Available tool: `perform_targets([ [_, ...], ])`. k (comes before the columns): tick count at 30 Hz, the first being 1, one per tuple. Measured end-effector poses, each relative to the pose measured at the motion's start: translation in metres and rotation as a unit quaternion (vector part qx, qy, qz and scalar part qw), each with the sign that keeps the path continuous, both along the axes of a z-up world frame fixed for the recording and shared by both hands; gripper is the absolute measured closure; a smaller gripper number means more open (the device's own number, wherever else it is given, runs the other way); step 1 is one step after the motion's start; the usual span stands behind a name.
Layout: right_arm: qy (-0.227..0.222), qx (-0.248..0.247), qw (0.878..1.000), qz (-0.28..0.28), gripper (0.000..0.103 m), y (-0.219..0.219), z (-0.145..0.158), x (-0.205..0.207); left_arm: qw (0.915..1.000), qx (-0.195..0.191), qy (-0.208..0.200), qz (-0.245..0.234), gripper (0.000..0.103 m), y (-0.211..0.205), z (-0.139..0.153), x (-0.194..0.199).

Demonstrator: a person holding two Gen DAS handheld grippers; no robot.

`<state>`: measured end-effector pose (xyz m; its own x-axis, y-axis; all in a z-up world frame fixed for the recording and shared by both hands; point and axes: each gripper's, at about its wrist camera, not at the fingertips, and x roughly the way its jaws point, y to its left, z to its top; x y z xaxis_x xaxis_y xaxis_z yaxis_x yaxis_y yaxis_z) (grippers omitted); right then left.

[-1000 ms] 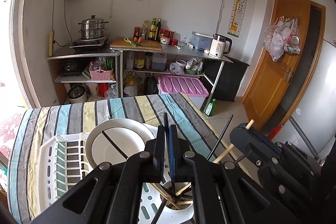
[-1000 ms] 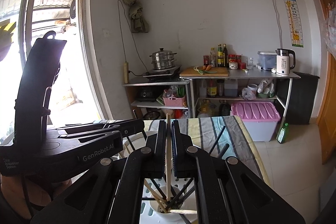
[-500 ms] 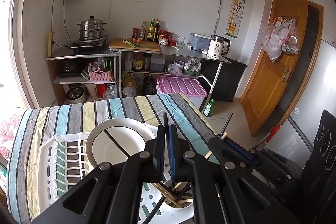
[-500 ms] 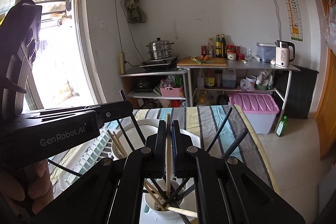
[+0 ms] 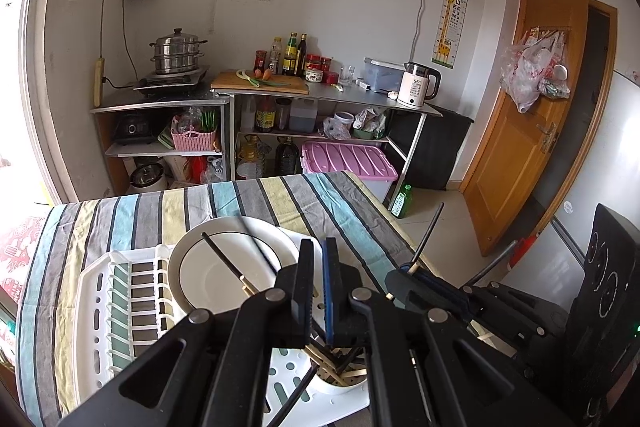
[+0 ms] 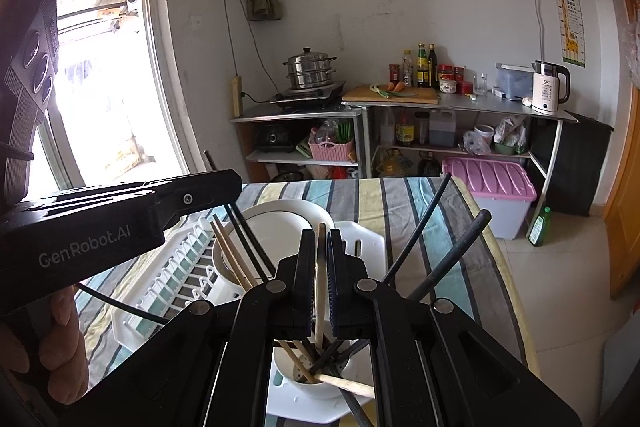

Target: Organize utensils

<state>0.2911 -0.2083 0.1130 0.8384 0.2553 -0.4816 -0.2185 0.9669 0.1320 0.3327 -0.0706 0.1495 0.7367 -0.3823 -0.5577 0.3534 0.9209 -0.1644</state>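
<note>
A white utensil cup holding several wooden and black chopsticks sits in a white dish rack on the striped table. My right gripper is shut on a wooden chopstick that stands upright with its lower end in the cup. My left gripper hovers just above the cup with its jaws a narrow gap apart and nothing between them. The left gripper also shows in the right wrist view, to the left of the cup.
A white plate stands in the rack behind the cup. The striped tablecloth ends at the right edge near a pink-lidded bin. Shelves with pots and bottles line the back wall. A wooden door is at the right.
My left gripper has opened slightly and no longer holds the black chopstick it gripped earlier. My right gripper has lowered toward the cup with the wooden chopstick.
</note>
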Motion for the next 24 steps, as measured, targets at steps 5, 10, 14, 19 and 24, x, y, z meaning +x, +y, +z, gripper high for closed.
perform_targets([
  [5,-0.008,0.006,1.0,0.0,0.092,-0.004,0.005,-0.008,1.0,-0.004,-0.005,0.006,0.098,0.008,0.001,-0.005],
  [10,-0.018,0.007,1.0,0.003,0.09,-0.007,0.011,-0.022,0.9998,-0.014,-0.009,0.015,0.098,0.018,0.003,-0.018],
  [14,-0.028,0.012,1.0,0.004,0.089,-0.01,0.016,-0.041,0.9994,-0.018,-0.023,0.017,0.097,0.024,0.006,-0.038],
  [19,-0.045,0.018,0.999,0.011,0.088,-0.015,0.022,-0.074,0.9981,-0.031,-0.049,0.022,0.083,0.035,0.01,-0.075],
  [24,-0.056,0.022,0.998,0.01,0.088,-0.019,0.023,-0.109,0.9968,-0.033,-0.067,0.028,0.076,0.044,0.003,-0.117],
])
